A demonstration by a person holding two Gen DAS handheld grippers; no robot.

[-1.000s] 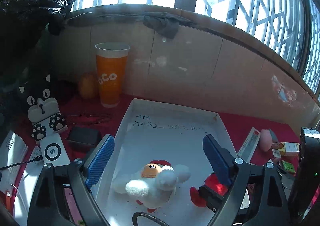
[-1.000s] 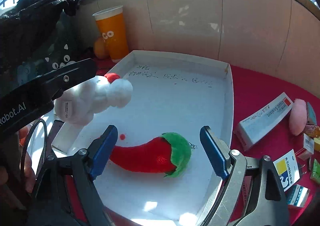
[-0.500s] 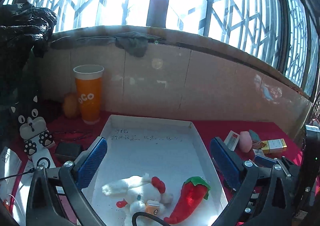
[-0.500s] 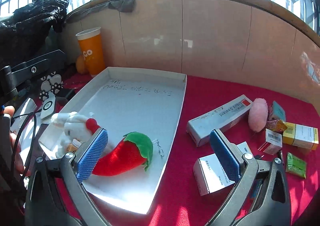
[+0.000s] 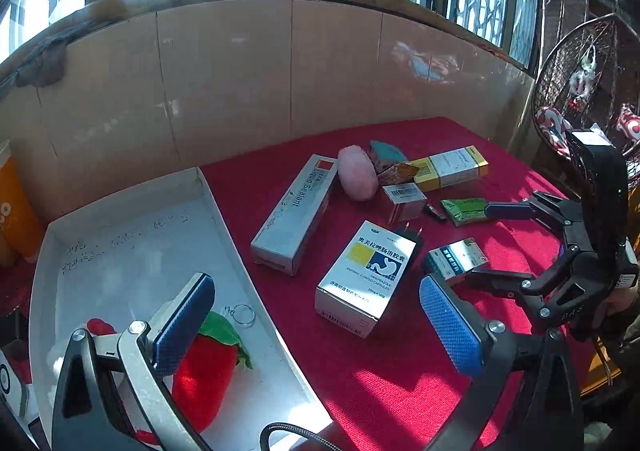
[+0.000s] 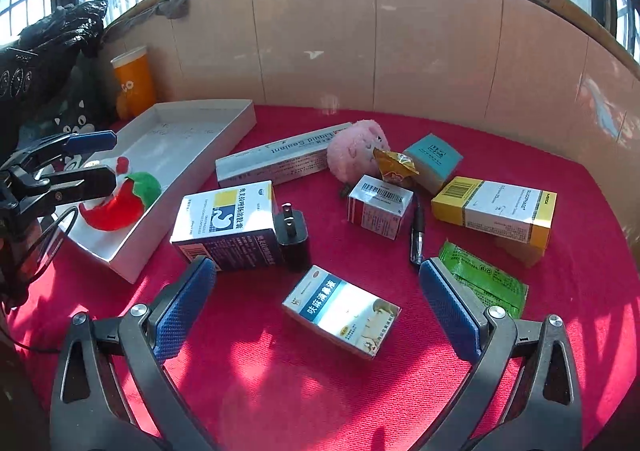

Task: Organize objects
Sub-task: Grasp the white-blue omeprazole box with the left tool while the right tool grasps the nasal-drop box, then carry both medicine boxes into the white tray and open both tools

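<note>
Two plush toys, a red chili plush (image 6: 116,207) and a white one beside it, are already lying in the white tray (image 6: 224,131), so the sorting is judged to be moving on to the boxes scattered on the red cloth (image 6: 280,371). The right gripper (image 6: 316,303) is being held spread wide and empty, angled down over the small blue-and-white medicine box (image 6: 340,311), which is framed between the jaws but not touched. A lowering and closing on it is called for next. The left gripper (image 5: 316,327) is likewise being held released, empty, straddling the tray's edge.
</note>
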